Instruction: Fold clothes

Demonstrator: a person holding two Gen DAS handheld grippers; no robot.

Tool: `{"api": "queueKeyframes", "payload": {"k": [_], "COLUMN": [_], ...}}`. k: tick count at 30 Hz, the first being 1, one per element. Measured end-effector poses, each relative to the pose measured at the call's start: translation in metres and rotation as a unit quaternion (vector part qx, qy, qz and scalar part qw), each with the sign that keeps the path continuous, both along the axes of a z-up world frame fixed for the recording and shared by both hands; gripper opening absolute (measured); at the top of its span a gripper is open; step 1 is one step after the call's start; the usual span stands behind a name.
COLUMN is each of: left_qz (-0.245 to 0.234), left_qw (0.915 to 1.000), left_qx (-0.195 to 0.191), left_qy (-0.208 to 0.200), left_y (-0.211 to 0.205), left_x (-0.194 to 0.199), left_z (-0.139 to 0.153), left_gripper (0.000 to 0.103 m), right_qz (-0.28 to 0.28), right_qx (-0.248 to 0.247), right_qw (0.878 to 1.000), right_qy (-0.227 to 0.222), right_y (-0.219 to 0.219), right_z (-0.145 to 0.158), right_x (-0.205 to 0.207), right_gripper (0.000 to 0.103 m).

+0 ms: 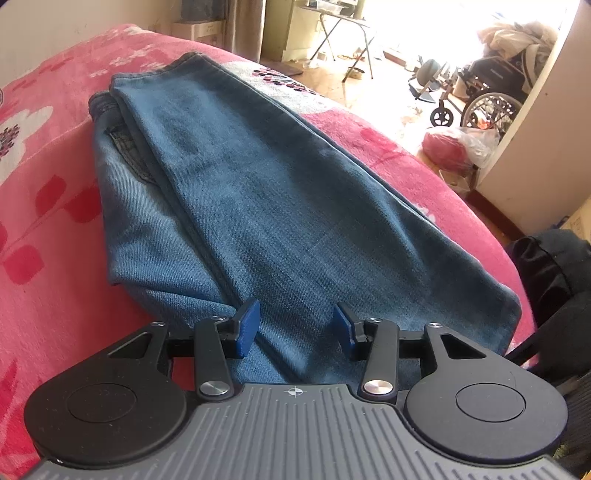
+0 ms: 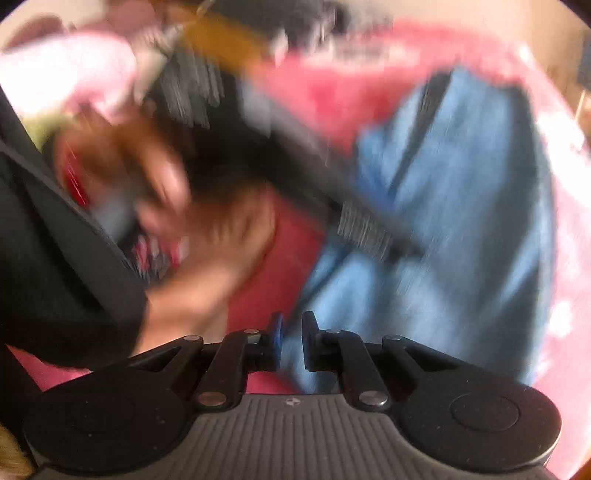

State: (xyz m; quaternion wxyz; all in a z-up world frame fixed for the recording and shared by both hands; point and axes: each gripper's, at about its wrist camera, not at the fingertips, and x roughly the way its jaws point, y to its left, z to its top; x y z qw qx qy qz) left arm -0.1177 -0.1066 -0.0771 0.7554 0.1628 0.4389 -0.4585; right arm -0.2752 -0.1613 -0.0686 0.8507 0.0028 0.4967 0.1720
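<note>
Denim in the blue folded jeans (image 1: 258, 206) lies doubled lengthwise on our pink flowered blanket (image 1: 48, 221), so our left gripper (image 1: 293, 326) hovers released over its near edge, while our right gripper (image 2: 291, 338), blurred, looks nearly clenched on nothing we can make out.

Wheelchair (image 1: 487, 99), folding table (image 1: 343, 22), possibly bagged red bundle (image 1: 448, 146).

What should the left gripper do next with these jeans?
Probably ease the left gripper forward and close on the near edge of the jeans. Its jaws stand open over the denim with nothing pinched, and the jeans lie folded lengthwise on the pink blanket, seemingly ready for another fold. The right wrist view is too blurred to judge.
</note>
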Motion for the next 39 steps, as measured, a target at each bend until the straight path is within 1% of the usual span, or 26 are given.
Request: {"api": "queueKeyframes", "payload": {"k": [1,2,3,5,7,9,11,12,13,15,16,18,19,21,23,24,26,27,28,30,31,32,34,37,38,39], "left_qz": [0.000,-0.001,-0.001,0.009,0.023,0.037,0.050,0.052,0.052,0.051,0.051,0.051,0.051,0.050,0.050,0.050,0.050,0.055,0.062,0.088,0.105,0.124,0.163,0.216,0.228,0.239], "left_qw": [1.0000,1.0000,1.0000,0.9995,0.9985,0.9985,0.9979,0.9979,0.9980,0.9982,0.9982,0.9984,0.9985,0.9986,0.9987,0.9987,0.9987,0.9983,0.9976,0.9942,0.9915,0.9889,0.9832,0.9738,0.9707,0.9676], "left_qx": [-0.002,-0.004,-0.009,-0.031,-0.050,-0.041,-0.035,-0.033,-0.031,-0.027,-0.025,-0.022,-0.020,-0.016,-0.012,-0.010,-0.012,-0.021,-0.032,-0.057,-0.067,-0.072,-0.074,-0.070,-0.075,-0.081], "left_qy": [-0.001,-0.002,-0.001,0.001,0.001,0.004,0.020,0.021,0.020,0.018,0.016,0.014,0.013,0.010,0.008,0.006,0.009,0.006,0.001,-0.024,-0.038,-0.041,-0.036,-0.017,-0.013,-0.010], "left_y": [0.000,0.000,0.001,0.008,0.015,0.018,0.018,0.018,0.018,0.017,0.016,0.015,0.015,0.014,0.013,0.012,0.014,0.018,0.022,0.035,0.042,0.048,0.060,0.077,0.083,0.089], "left_x": [-0.001,-0.001,0.000,0.003,0.007,0.013,0.019,0.020,0.019,0.018,0.017,0.016,0.016,0.015,0.014,0.013,0.014,0.015,0.016,0.019,0.022,0.028,0.044,0.067,0.072,0.076], "left_z": [0.000,0.000,0.001,0.006,0.010,0.007,0.000,-0.001,-0.001,-0.001,-0.001,-0.002,-0.002,-0.002,-0.002,-0.003,-0.002,0.001,0.004,0.012,0.016,0.018,0.020,0.022,0.023,0.025], "left_gripper": [0.045,0.045,0.045,0.045,0.045,0.045,0.045,0.045,0.045,0.045,0.045,0.045,0.045,0.045,0.045,0.045,0.045,0.044,0.044,0.045,0.045,0.045,0.045,0.045,0.045,0.045], "right_qz": [0.002,0.004,0.005,-0.001,-0.012,-0.042,-0.072,-0.093,-0.116,-0.151,-0.162,-0.174,-0.178,-0.183,-0.189,-0.190,-0.184,-0.180,-0.178,-0.171,-0.173,-0.174,-0.168,-0.135,-0.126,-0.111], "right_qx": [0.001,0.003,0.005,0.009,0.000,-0.012,-0.023,-0.029,-0.036,-0.040,-0.033,-0.008,-0.004,-0.008,-0.027,-0.038,-0.054,-0.055,-0.053,-0.059,-0.054,-0.044,-0.025,-0.040,-0.037,-0.024], "right_qw": [1.000,1.000,1.000,1.000,1.000,0.999,0.996,0.994,0.992,0.988,0.986,0.985,0.984,0.983,0.980,0.980,0.981,0.982,0.982,0.983,0.983,0.983,0.983,0.987,0.988,0.990], "right_qy": [0.004,0.007,0.010,0.010,-0.009,-0.030,-0.051,-0.053,-0.042,-0.005,0.005,0.011,0.003,-0.030,-0.055,-0.055,-0.030,-0.022,-0.025,-0.023,-0.031,-0.042,-0.065,-0.079,-0.082,-0.082], "right_y": [0.002,0.003,0.002,-0.001,-0.007,-0.020,-0.032,-0.039,-0.047,-0.062,-0.066,-0.071,-0.074,-0.081,-0.088,-0.091,-0.096,-0.097,-0.097,-0.095,-0.097,-0.099,-0.100,-0.090,-0.087,-0.083], "right_z": [-0.007,-0.008,-0.004,0.005,0.019,0.031,0.043,0.042,0.036,0.007,0.002,0.007,0.012,0.026,0.032,0.028,0.004,-0.003,-0.003,0.010,0.019,0.027,0.042,0.042,0.042,0.042], "right_x": [0.000,0.001,0.001,0.001,-0.003,-0.008,-0.014,-0.016,-0.021,-0.025,-0.024,-0.020,-0.016,-0.006,0.005,0.011,0.017,0.016,0.014,0.019,0.019,0.020,0.024,0.041,0.047,0.052], "right_gripper": [0.012,0.012,0.012,0.012,0.012,0.012,0.012,0.012,0.012,0.012,0.012,0.012,0.012,0.012,0.012,0.012,0.012,0.012,0.011,0.012,0.012,0.012,0.012,0.012,0.012,0.012]}}
